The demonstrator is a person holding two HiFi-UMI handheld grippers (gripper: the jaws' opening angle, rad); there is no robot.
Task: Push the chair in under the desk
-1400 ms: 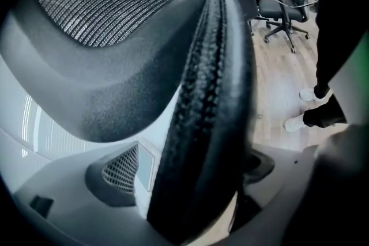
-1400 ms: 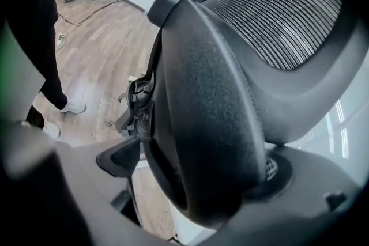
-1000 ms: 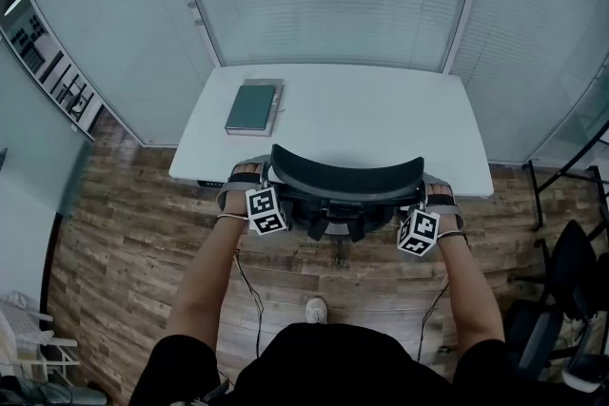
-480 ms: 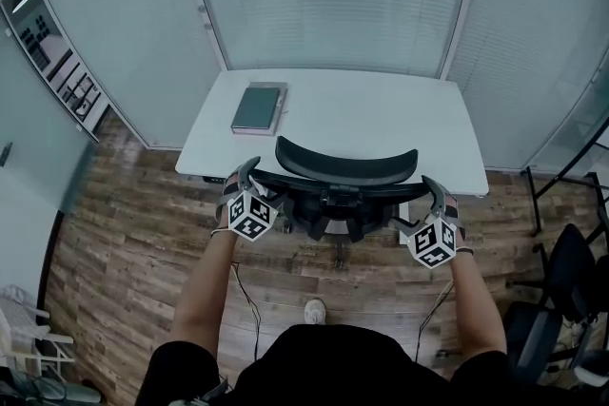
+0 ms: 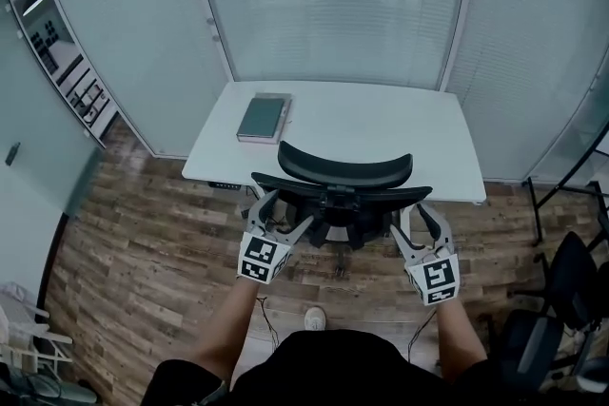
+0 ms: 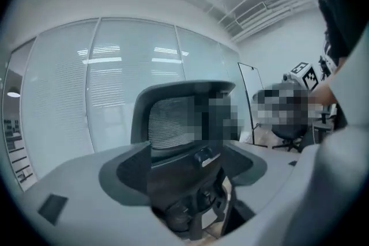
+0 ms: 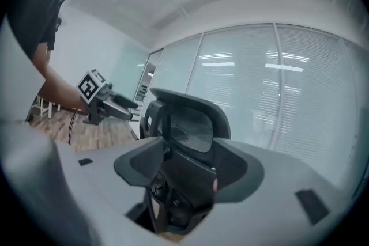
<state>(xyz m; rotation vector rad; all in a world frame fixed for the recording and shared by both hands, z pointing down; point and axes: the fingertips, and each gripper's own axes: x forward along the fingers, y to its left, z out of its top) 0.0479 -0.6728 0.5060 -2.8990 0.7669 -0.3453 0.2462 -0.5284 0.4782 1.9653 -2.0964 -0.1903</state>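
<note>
Your left gripper (image 5: 283, 212) and right gripper (image 5: 411, 222) sit just near of the chair (image 5: 344, 168) at the desk (image 5: 381, 124). Both jaws are apart, have just been narrowing, and grip nothing.

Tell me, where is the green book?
In the head view, the flat dark green book lies on the white rectangular desk, near its far left corner, beyond and to the left of the black mesh office chair.

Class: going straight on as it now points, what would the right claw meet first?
Most likely the chair back, ahead of the right claw's empty jaws, which have just been closing; depth unclear.
</note>
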